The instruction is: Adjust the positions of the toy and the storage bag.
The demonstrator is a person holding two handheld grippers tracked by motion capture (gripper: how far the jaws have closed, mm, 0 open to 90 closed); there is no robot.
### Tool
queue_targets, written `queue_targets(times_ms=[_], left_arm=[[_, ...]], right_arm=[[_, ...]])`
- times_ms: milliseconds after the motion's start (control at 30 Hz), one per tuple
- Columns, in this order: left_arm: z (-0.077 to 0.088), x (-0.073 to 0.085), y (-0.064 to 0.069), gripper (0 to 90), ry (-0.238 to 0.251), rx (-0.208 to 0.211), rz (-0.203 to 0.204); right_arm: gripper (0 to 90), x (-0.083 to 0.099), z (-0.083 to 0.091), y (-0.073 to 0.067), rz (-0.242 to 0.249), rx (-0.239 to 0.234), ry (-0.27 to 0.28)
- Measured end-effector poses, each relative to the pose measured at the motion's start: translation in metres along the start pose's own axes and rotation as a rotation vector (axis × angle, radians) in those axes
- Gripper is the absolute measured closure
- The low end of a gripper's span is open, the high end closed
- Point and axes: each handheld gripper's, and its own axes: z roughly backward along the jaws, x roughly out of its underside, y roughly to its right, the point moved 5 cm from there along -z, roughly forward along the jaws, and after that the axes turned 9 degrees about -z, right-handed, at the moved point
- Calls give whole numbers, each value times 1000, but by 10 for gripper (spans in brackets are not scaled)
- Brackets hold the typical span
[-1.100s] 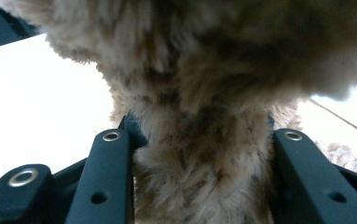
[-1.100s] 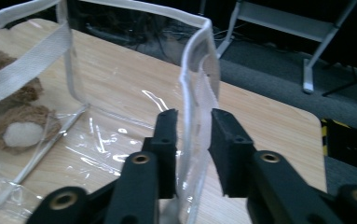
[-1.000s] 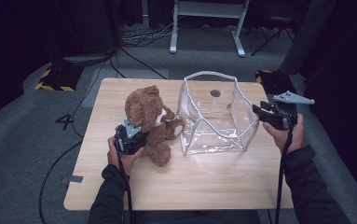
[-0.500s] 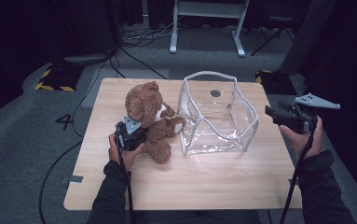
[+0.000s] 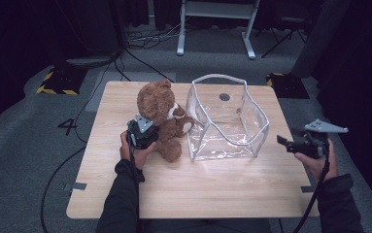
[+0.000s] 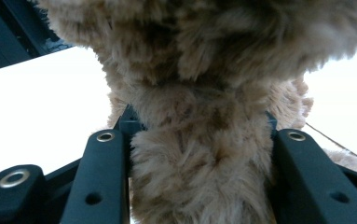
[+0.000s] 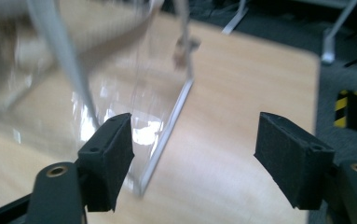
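Brown plush, a teddy bear point(image 5: 161, 119), sits just left of centre in the high view on the wooden counter point(image 5: 222, 184), leaning against a clear plastic bag point(image 5: 225, 119). The left claw point(image 5: 142, 133) pinches its furry body, pads sunk in on both sides, having eased a little. At the right edge, the right claw point(image 5: 283, 142) hangs off the counter, spread wide after opening, nothing between; the blur probably hides finer detail.

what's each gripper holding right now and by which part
The left gripper clamps the teddy bear around its furry body. The right gripper holds nothing; its jaws, just opening, stand apart beside the clear bag.
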Motion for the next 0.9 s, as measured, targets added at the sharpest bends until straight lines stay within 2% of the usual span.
queue_targets(times_ms=[67, 167, 267, 400, 567, 700, 900], left_arm=[[0, 0, 0, 539, 3, -3, 6], [-1, 0, 0, 525, 13, -2, 16], [-1, -1, 1, 527, 25, 2, 19], [0, -1, 0, 569, 32, 17, 11], [1, 0, -1, 619, 44, 27, 27], [5, -1, -1, 656, 64, 32, 33], [9, -4, 0, 665, 90, 29, 35]], right_arm=[[267, 21, -13, -2, 48, -5, -50], [262, 48, -28, -4, 63, -57, -93], [253, 68, -39, -3, 69, -93, -131], [247, 81, -44, -3, 62, -132, -134], [253, 96, -47, -4, 101, -132, -156], [251, 106, -50, -4, 93, -143, -164], [253, 106, -50, -5, 94, -142, -151]])
